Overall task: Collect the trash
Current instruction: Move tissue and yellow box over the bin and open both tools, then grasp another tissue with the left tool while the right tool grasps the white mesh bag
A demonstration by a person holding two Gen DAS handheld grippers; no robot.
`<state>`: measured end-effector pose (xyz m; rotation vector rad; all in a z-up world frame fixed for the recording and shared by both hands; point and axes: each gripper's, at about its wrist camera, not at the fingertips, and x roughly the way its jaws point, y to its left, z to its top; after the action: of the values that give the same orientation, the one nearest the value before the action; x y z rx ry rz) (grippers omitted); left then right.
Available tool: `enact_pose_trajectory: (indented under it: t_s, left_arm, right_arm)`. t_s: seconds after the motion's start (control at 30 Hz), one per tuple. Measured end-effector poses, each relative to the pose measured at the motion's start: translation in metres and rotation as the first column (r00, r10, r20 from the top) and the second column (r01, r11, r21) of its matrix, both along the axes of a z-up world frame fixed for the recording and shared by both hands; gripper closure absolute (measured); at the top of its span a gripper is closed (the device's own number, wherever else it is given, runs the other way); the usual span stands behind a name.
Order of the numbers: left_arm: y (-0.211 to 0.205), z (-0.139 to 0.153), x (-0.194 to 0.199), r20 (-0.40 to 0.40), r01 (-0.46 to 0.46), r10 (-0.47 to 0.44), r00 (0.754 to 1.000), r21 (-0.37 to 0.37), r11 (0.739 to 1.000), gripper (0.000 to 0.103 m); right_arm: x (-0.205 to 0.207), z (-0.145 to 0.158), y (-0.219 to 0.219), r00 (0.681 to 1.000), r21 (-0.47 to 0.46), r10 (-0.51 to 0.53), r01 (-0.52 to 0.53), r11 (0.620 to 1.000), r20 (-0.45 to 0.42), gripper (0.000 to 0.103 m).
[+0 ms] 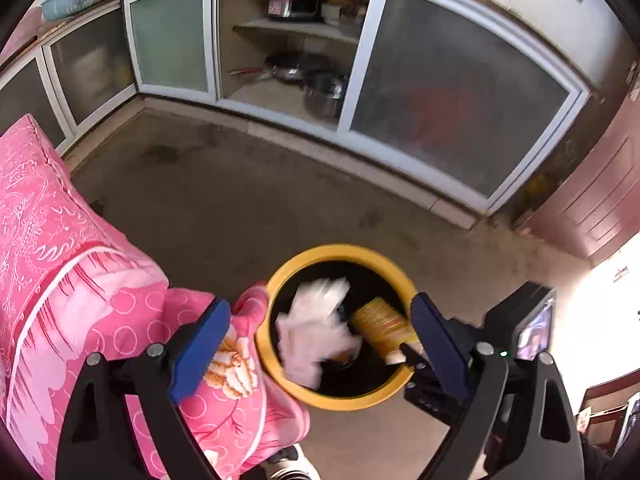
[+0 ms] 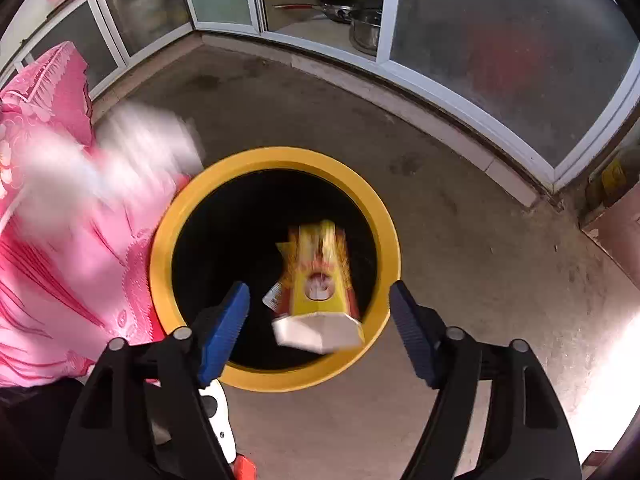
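A round bin with a yellow rim (image 1: 340, 251) and black inside stands on the floor; it also shows in the right wrist view (image 2: 276, 160). My left gripper (image 1: 320, 334) is open above it. A blurred white crumpled tissue (image 1: 316, 328) is in the air between its fingers, over the bin; in the right wrist view it is a white blur (image 2: 120, 152) at the bin's left. My right gripper (image 2: 320, 312) is open over the bin. A blurred yellow carton (image 2: 320, 276) hangs free between its fingers, also visible in the left wrist view (image 1: 380, 326).
A pink quilt (image 1: 60, 260) lies at the bin's left and touches its rim. Cabinets with frosted sliding doors (image 1: 452, 92) line the far wall; one open bay holds pans (image 1: 304, 76). A brown door (image 1: 600, 192) is at the right. The floor is bare concrete (image 1: 240, 200).
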<state>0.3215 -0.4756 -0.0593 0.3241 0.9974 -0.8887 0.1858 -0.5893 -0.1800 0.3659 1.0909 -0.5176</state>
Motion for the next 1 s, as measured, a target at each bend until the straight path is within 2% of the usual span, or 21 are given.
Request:
enact_pose_trajectory:
  t_s: [0.13, 0.3, 0.4, 0.47, 0.6, 0.7, 0.8, 0.9, 0.93, 1.0]
  left_arm:
    - [0.010, 0.015, -0.006, 0.003, -0.013, 0.013, 1.000, -0.041, 0.999, 0.014]
    - [0.052, 0.049, -0.012, -0.016, -0.069, 0.067, 0.998, -0.183, 0.981, 0.013]
    - [0.088, 0.079, -0.024, 0.040, -0.090, 0.105, 0.994, -0.271, 0.958, 0.010]
    - [0.123, 0.104, -0.033, 0.106, -0.104, 0.145, 0.984, -0.324, 0.940, 0.008]
    - [0.183, 0.134, -0.042, 0.170, -0.148, 0.223, 0.960, -0.366, 0.919, 0.008]
    - [0.242, 0.151, -0.047, 0.237, -0.202, 0.297, 0.925, -0.355, 0.913, 0.008]
    - [0.294, 0.163, -0.049, 0.291, -0.262, 0.363, 0.885, -0.333, 0.906, 0.008]
    - [0.353, 0.170, -0.048, 0.328, -0.344, 0.439, 0.837, -0.310, 0.886, 0.008]
    - [0.376, 0.169, -0.048, 0.345, -0.379, 0.468, 0.814, -0.297, 0.877, 0.008]
    - [0.407, 0.170, -0.046, 0.372, -0.429, 0.507, 0.778, -0.275, 0.860, 0.008]
  right_arm:
    - [-0.025, 0.016, -0.003, 0.999, -0.042, -0.051, 0.052, 0.998, 0.015, 0.030]
    - [-0.065, 0.061, -0.006, 0.981, -0.120, -0.117, 0.136, 0.983, 0.153, 0.029]
    - [-0.079, 0.108, 0.008, 0.957, -0.186, -0.071, 0.128, 0.974, 0.282, 0.029]
    - [-0.080, 0.131, 0.020, 0.941, -0.212, -0.023, 0.099, 0.972, 0.337, 0.027]
    - [-0.063, 0.177, 0.059, 0.886, -0.262, 0.130, -0.010, 0.965, 0.445, 0.024]
    - [-0.048, 0.196, 0.085, 0.843, -0.256, 0.209, -0.089, 0.963, 0.495, 0.024]
    - [-0.028, 0.210, 0.117, 0.793, -0.275, 0.300, -0.174, 0.946, 0.530, 0.018]
    - [-0.008, 0.219, 0.151, 0.755, -0.301, 0.387, -0.259, 0.918, 0.529, 0.018]
    - [-0.001, 0.222, 0.164, 0.735, -0.306, 0.418, -0.292, 0.906, 0.534, 0.017]
    - [0.010, 0.226, 0.185, 0.710, -0.317, 0.460, -0.337, 0.887, 0.534, 0.013]
